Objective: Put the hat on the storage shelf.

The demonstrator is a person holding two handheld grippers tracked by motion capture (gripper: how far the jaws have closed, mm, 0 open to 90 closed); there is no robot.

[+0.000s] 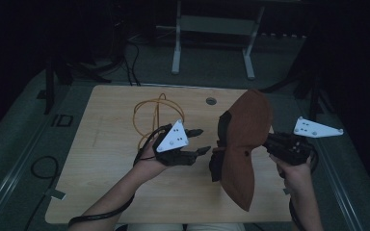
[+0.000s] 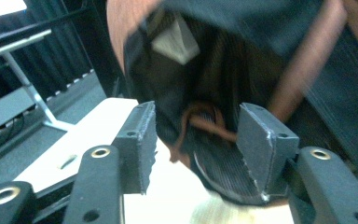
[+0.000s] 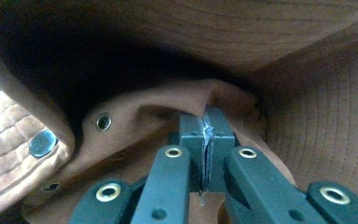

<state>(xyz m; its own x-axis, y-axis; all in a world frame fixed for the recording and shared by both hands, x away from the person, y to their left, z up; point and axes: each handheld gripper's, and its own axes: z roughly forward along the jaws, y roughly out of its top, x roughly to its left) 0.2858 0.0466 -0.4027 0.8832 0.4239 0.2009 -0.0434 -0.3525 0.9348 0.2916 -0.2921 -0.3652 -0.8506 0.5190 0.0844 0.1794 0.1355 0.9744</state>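
Note:
A brown bucket hat with a dark lining hangs upright over the table's right half. My right gripper is shut on a fold of the hat's brown cloth, its jaws pressed together. A metal snap and an eyelet show on the fabric. My left gripper stands open just left of the hat, pointing into its opening. In the left gripper view the dark lining, a white label and a brown cord lie beyond its open jaws, and nothing is between them.
An orange cable loop lies on the wooden table behind my left hand. A round cable hole sits near the far edge. A metal desk frame stands beyond the table, and a black cable lies on the floor at left.

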